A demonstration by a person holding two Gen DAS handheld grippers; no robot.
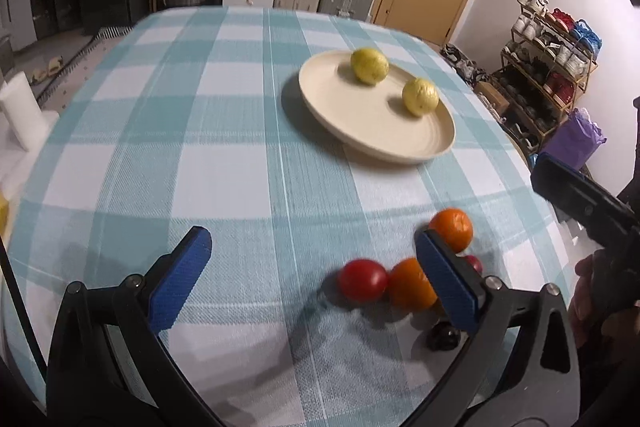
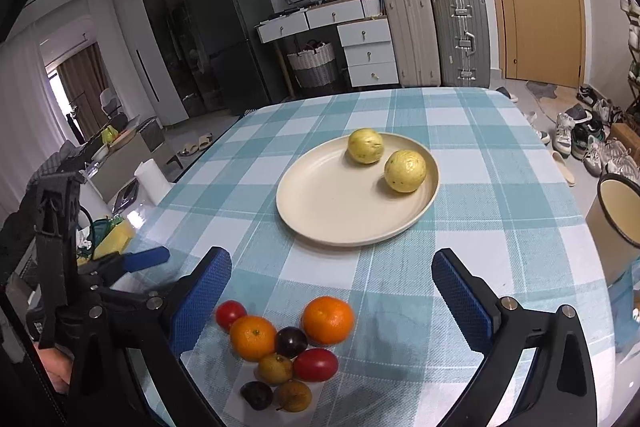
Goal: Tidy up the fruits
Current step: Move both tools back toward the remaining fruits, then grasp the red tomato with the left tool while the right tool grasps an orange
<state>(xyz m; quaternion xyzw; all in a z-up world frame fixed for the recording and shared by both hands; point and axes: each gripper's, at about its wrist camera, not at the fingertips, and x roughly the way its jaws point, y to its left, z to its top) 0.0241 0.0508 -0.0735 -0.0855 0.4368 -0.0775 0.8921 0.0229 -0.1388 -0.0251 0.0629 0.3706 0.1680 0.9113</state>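
Nearest the right wrist camera, a tight cluster of small fruit sits on the checked tablecloth (image 2: 500, 187): two oranges (image 2: 328, 319), two red tomatoes (image 2: 316, 365), two dark plums (image 2: 291, 341) and two brownish fruits (image 2: 275, 369), most of them touching one another. The right gripper (image 2: 332, 291) hangs above them with its blue-padded jaws spread wide and nothing between them. The left gripper (image 1: 312, 275) is also wide open and empty; in its own view the cluster lies to its right, and one of its fingers hides part of an orange (image 1: 410, 289).

Farther back on the table rests a cream plate (image 2: 320, 203) that already carries two pale yellow round fruits (image 2: 405, 171), apart from each other near its far rim. Most of the plate is bare.

The sorting appears early, with the pile untouched. The likely trouble is the crowding: jaws closing on one fruit may nudge its neighbours, and round fruit on cloth could roll toward the near table edge. The tomatoes and plums probably bruise if squeezed hard. A fruit set down carelessly on the shallow plate might roll into the yellow ones or off the rim.
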